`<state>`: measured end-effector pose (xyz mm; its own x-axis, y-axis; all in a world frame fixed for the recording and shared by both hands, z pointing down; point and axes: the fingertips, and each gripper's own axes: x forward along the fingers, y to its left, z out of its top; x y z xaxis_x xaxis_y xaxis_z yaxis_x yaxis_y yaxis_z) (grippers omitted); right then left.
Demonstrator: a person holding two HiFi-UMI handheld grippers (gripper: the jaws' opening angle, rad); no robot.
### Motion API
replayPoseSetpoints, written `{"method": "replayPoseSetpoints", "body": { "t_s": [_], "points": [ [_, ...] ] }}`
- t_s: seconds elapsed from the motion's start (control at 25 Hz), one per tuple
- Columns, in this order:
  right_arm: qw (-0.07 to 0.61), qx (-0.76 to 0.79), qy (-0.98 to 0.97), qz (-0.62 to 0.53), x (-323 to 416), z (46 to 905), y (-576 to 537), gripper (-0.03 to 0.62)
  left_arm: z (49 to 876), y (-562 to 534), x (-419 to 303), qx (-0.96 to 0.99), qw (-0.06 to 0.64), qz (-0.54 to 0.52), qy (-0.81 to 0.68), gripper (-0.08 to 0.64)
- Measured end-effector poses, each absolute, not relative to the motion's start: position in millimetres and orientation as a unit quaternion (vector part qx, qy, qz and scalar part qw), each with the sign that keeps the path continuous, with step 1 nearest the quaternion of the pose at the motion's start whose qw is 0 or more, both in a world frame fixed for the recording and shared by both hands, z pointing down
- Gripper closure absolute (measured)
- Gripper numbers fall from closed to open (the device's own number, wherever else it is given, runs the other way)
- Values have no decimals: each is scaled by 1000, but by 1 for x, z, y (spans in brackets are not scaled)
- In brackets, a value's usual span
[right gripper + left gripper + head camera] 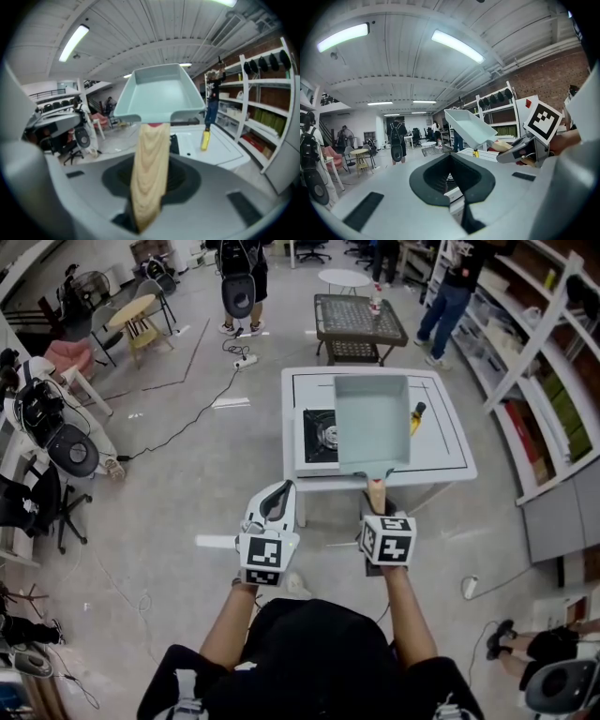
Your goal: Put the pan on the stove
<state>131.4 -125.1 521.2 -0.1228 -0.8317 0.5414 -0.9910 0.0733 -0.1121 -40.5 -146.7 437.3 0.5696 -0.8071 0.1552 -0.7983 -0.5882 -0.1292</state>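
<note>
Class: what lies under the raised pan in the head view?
Under the pan, the stove on the white table shows only its left part. The pan covers the rest, so what else lies there cannot be seen.

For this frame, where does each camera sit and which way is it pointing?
Head view: on the person's head, steeply down at the table and stove; forearms, left gripper and right gripper show.
Left gripper view: rides that gripper, looks ahead over its empty fingers toward the room.
Right gripper view: rides that gripper, looks along its fingers, shut on the wooden handle.
Shared: all three show the pan.
</note>
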Motion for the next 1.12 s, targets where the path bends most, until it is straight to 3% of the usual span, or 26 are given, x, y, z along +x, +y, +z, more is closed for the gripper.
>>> {"method": "replayPoseSetpoints", "body": {
  "t_s": [0.48,1.12],
  "points": [
    [168,665,-686,242,114,529,-193,469,443,-231,-53,-903,19,-90,419,535],
    [194,651,-687,257,137,543,-222,469,455,-256,-28,-900,10,-103,423,535]
  ]
}}
